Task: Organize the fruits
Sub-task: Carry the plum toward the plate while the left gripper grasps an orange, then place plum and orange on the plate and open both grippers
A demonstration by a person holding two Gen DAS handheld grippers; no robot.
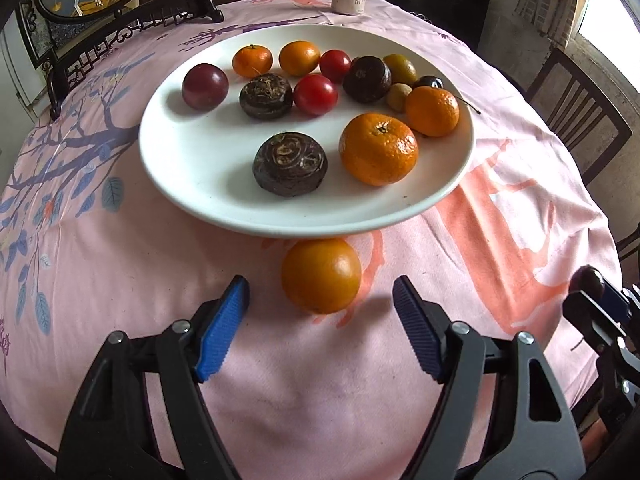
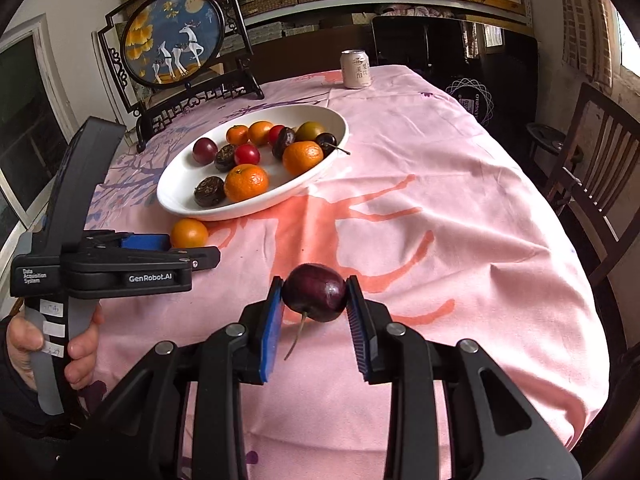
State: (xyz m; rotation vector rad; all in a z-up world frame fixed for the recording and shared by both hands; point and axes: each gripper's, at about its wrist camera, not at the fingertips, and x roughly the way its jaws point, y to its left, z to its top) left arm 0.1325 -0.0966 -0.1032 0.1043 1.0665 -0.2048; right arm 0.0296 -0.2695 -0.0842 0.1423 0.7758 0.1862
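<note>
cherry [image 2: 315, 293], dark glossy red with its stem hanging down, is pinched in the right gripper [image 2: 316, 300] above the pink tablecloth [image 2: 440, 208]. left gripper [image 1: 320, 316] is spread around a smooth orange [image 1: 321, 275] just beside the white plate [image 1: 192, 160] of fruit.

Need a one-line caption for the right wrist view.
Right gripper shut on a dark cherry above the pink tablecloth; white plate of fruit beyond.

Both wrist cams low over table, facing shared plate [image 1: 200, 184] [image 2: 176, 196].
</note>
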